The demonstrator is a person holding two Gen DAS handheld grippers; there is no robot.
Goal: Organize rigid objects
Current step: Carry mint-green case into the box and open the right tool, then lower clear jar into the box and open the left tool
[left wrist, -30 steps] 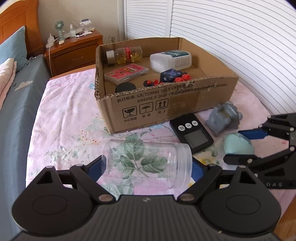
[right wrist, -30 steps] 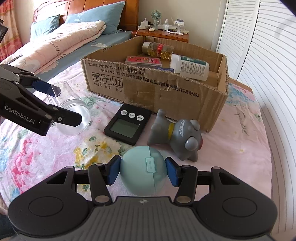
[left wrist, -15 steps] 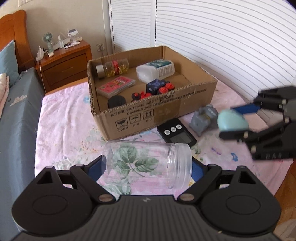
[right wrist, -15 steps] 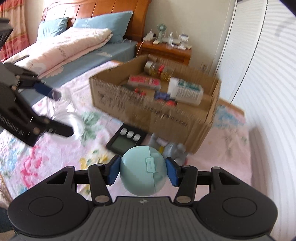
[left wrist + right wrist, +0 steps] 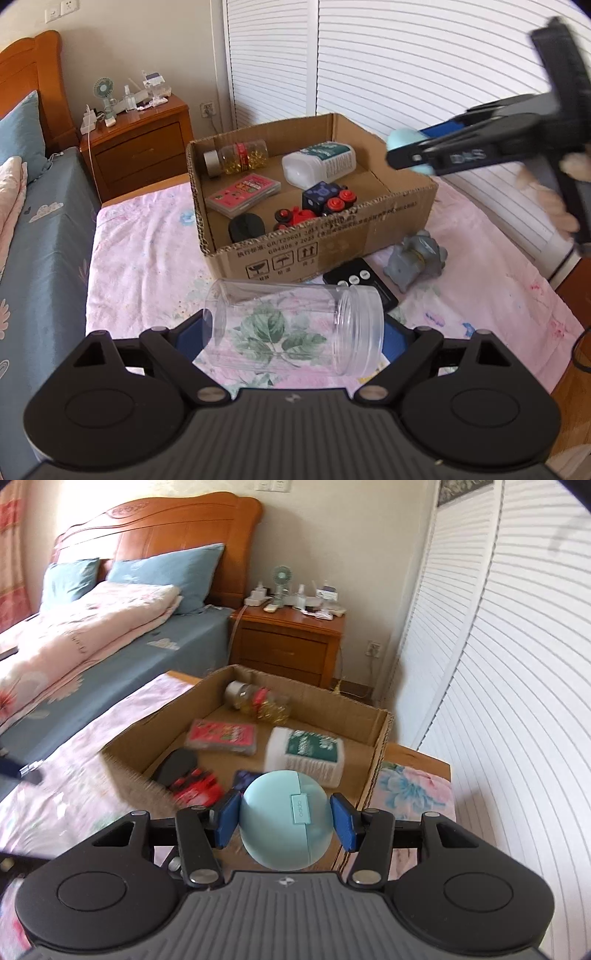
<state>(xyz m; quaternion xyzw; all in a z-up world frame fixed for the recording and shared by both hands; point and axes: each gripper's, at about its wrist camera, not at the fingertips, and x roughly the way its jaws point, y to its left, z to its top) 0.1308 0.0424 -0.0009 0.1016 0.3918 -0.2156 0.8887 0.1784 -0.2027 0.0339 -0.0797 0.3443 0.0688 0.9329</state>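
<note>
Carrying two at once — the right gripper (image 5: 284, 818) is clamped on the teal egg-shaped case (image 5: 283, 818), held up over the near right corner of the cardboard box (image 5: 332, 254), while the left gripper (image 5: 293, 334) grips the clear plastic jar (image 5: 291, 328) on its side, short of the box. Already inside: pill bottle (image 5: 240, 157), white bottle (image 5: 319, 166), card pack (image 5: 243, 194), toy cars (image 5: 327, 203). Left on the bedspread — a black scale (image 5: 360, 282) and grey toy figure (image 5: 415, 260). Roughly past halfway, I'd judge.
</note>
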